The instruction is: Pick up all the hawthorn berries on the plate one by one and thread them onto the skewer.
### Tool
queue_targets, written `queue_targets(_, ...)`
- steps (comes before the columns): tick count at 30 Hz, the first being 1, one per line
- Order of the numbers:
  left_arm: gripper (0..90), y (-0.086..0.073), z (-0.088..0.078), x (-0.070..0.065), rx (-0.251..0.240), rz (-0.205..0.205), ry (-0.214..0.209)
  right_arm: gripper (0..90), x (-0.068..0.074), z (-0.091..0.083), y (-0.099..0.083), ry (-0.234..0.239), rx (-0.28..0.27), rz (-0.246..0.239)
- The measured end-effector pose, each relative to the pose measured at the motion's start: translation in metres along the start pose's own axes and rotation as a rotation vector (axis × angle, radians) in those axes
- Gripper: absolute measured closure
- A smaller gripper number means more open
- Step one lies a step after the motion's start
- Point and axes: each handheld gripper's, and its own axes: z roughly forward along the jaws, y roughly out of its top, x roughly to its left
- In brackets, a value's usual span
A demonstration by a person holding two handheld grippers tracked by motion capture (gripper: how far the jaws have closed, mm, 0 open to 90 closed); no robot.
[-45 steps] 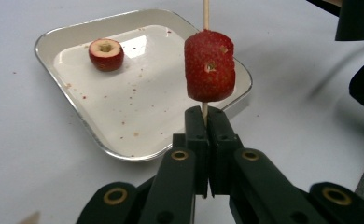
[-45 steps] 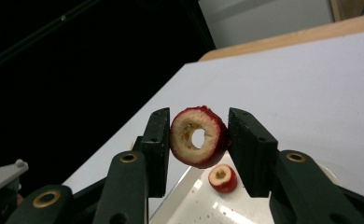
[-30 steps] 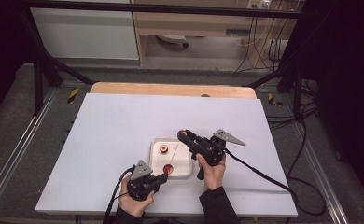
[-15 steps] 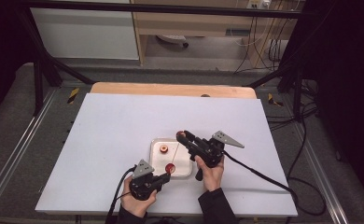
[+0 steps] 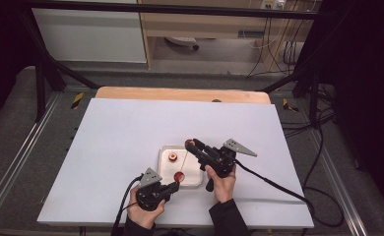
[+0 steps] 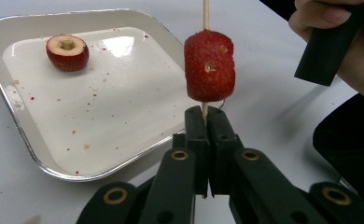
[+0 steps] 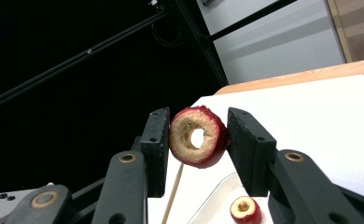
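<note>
We count three cored red fruits, one thin wooden skewer (image 6: 206,11) and one shallow metal tray (image 5: 198,174). One fruit (image 6: 209,65) is already threaded on the skewer, sitting just above our left tongs (image 6: 207,122). A second, the ring-shaped fruit (image 7: 198,136), shows its hollow core between the jaws of our right tongs (image 7: 196,140). The third, a loose fruit (image 6: 67,52), lies in the tray on its far side, well apart from both tongs.

Our left tongs are clenched tight on the lower end of the skewer, jaws pressed together with the stick upright between them, at the tray's near edge. Our right tongs stand partly open, grasping the ring-shaped fruit from both sides and holding it up above the tray's far right corner. In the right gripper view the skewer rises to just behind this fruit's lower edge; we cannot tell whether it has entered the hole.

The tray rests on the white desk (image 5: 121,132), near its front edge, between our two hands.
</note>
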Motion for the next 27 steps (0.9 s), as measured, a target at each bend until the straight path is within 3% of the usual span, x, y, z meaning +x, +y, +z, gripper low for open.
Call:
queue_targets(11, 88.4, 0.001, 0.003, -0.002, 0.004, -0.027, -0.006, 60.9, 0.002, 0.000, -0.007, 0.005, 0.002, -0.006)
queue_targets(17, 88.5, -0.001, 0.001, -0.002, -0.032, -0.057, -0.011, 61.0, 0.004, -0.001, -0.008, -0.005, -0.013, -0.028)
queue_targets(25, 88.5, -0.001, 0.004, -0.006, -0.031, -0.061, -0.002, 61.2, 0.007, -0.001, -0.014, -0.007, -0.032, -0.010)
queue_targets(27, 88.5, -0.001, 0.004, -0.006, -0.035, -0.045, -0.001, 61.3, 0.008, -0.002, -0.013, -0.001, -0.023, -0.010)
